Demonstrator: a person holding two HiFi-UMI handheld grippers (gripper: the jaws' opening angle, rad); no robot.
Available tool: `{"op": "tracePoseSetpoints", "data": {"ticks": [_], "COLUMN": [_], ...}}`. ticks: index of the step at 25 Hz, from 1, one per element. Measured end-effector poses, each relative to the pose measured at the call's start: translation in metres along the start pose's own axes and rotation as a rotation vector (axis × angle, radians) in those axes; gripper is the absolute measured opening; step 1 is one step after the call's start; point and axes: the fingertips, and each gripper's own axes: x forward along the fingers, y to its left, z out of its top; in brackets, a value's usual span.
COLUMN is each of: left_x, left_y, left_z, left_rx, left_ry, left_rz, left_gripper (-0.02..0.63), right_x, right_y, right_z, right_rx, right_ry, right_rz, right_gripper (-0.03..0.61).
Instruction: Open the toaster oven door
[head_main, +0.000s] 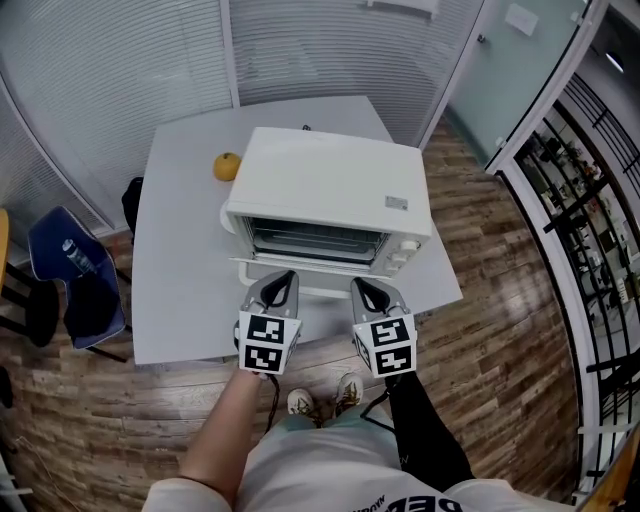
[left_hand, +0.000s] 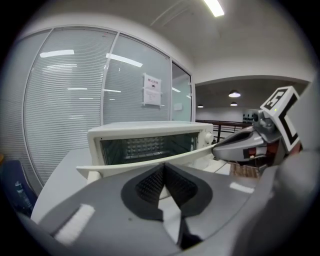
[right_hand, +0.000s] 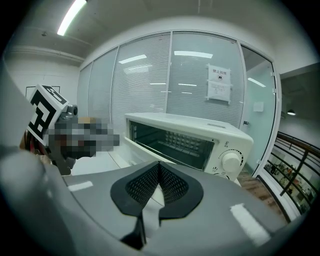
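Note:
A white toaster oven (head_main: 330, 195) stands in the middle of a grey table (head_main: 180, 260). Its door (head_main: 300, 268) hangs folded down toward me, and the dark cavity with its rack (head_main: 315, 240) shows. My left gripper (head_main: 283, 276) and right gripper (head_main: 366, 286) sit side by side just in front of the lowered door, both shut with nothing between the pads. In the left gripper view the door's edge (left_hand: 145, 162) runs just beyond the closed pads (left_hand: 150, 185), and the right gripper (left_hand: 240, 147) lies alongside. The right gripper view shows the open cavity (right_hand: 172, 145) and a knob (right_hand: 231, 162).
An orange (head_main: 227, 166) lies on the table behind the oven's left side. A chair with a blue bag (head_main: 75, 280) stands left of the table. Glass partitions (head_main: 120, 60) close off the back, and a black railing (head_main: 590, 220) runs along the right. Wooden floor (head_main: 500, 340) surrounds the table.

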Motion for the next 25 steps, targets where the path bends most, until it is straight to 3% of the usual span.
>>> {"op": "tracePoseSetpoints", "data": {"ticks": [15, 25], "left_x": [-0.024, -0.032], "left_y": [-0.032, -0.043], "left_z": [-0.074, -0.126], "left_rx": [0.024, 0.008], "left_ry": [0.081, 0.136], "left_rz": [-0.041, -0.05], "left_gripper": [0.055, 0.055], "right_x": [-0.022, -0.023], "right_y": [0.047, 0.066], "right_z": [-0.072, -0.122], "right_rx": [0.05, 0.136], "right_ry": [0.086, 0.111], "right_rz": [0.034, 0.032], "right_gripper": [0.003, 0.003]}}
